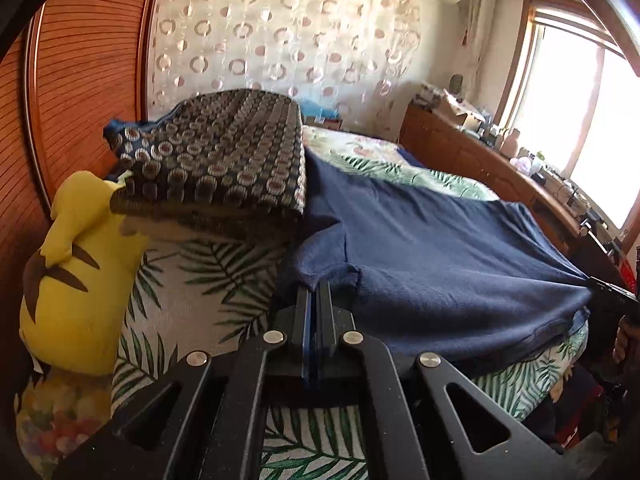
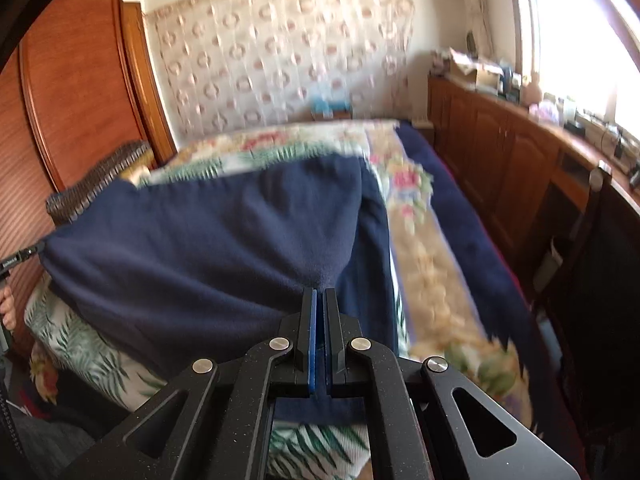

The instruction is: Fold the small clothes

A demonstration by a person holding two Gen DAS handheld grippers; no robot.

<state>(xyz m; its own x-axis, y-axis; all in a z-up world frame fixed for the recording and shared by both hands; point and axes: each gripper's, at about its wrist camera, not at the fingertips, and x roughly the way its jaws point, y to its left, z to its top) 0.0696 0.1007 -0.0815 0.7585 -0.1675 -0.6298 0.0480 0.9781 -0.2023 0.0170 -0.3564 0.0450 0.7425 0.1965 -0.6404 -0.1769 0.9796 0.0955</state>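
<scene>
Left gripper (image 1: pixel 317 286): jaws pressed together, pinching a bunched fold of the navy garment (image 1: pixel 440 256) right at the tips. Cloth runs ahead and to the right of the jaws, draped over the bed (image 1: pixel 208 280) with the palm-leaf cover. At the far right of the left wrist view, the garment's other corner is pulled taut into the right gripper (image 1: pixel 600 284), seen only as a dark block there.

Right gripper (image 2: pixel 320 294): jaws nearly closed, thin slit between the blue pads, navy garment (image 2: pixel 200 248) gathered to a point at the tips, so pinching the cloth. Fabric spreads ahead and left of these jaws, and a strip of it hangs below them. At the far left edge its other corner meets the left gripper (image 2: pixel 24 256). Right wrist view is motion-blurred, so fine detail is soft.

Garment is stretched between both grippers, its near edge raised off the bed and the rest lying on the cover.

Left of the left jaws: yellow plush toy (image 1: pixel 80 272), upright, beside the bed cover. Ahead-left: folded blanket with a circle pattern (image 1: pixel 224 152) on the bed, touching the garment's far-left edge. Ahead-right of both jaws: wooden cabinet (image 2: pixel 500 160) under the window (image 1: pixel 580 128), clutter on top too small to identify. Wooden wardrobe (image 2: pixel 80 80) to the left.
</scene>
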